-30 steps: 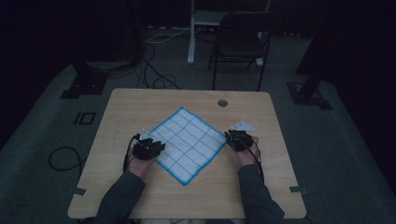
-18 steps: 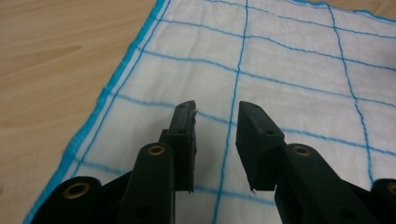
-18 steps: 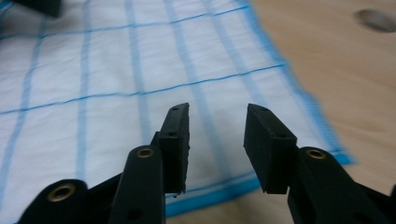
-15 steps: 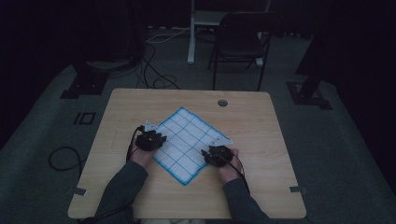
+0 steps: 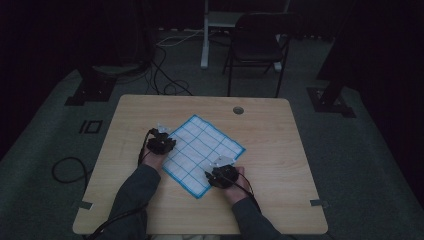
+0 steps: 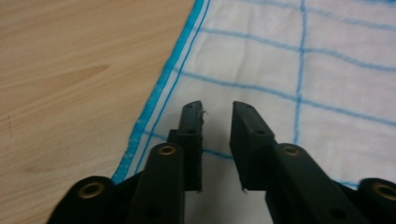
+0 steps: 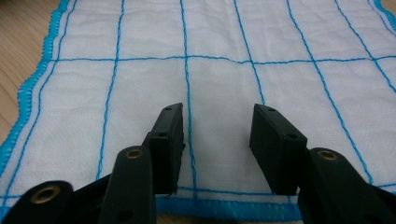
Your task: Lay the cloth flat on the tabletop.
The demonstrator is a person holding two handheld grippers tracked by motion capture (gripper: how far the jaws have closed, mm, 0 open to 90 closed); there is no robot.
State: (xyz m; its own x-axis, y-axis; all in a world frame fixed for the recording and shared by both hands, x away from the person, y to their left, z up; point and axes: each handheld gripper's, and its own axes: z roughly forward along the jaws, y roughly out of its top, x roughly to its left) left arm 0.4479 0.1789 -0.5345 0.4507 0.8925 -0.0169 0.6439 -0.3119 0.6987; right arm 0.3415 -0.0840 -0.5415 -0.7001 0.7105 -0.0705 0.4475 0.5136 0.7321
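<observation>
On one table (image 5: pixel 280 150), one checked cloth (image 5: pixel 200 150) lies beneath two unclenched hand-held grippers, left (image 5: pixel 161 143) and right (image 5: pixel 222 176).

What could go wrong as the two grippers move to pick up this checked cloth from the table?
1. The left gripper has just been closing with nothing between its fingers; it may miss the cloth.
2. The right gripper, just opening, sits inside the hem and may bunch the fabric.

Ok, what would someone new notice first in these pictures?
Probably the white cloth with blue grid lines, lying flat and cornerwise mid-table. The left gripper sits at its left edge, the right gripper at its near right edge, both with jaws apart over the fabric.
</observation>
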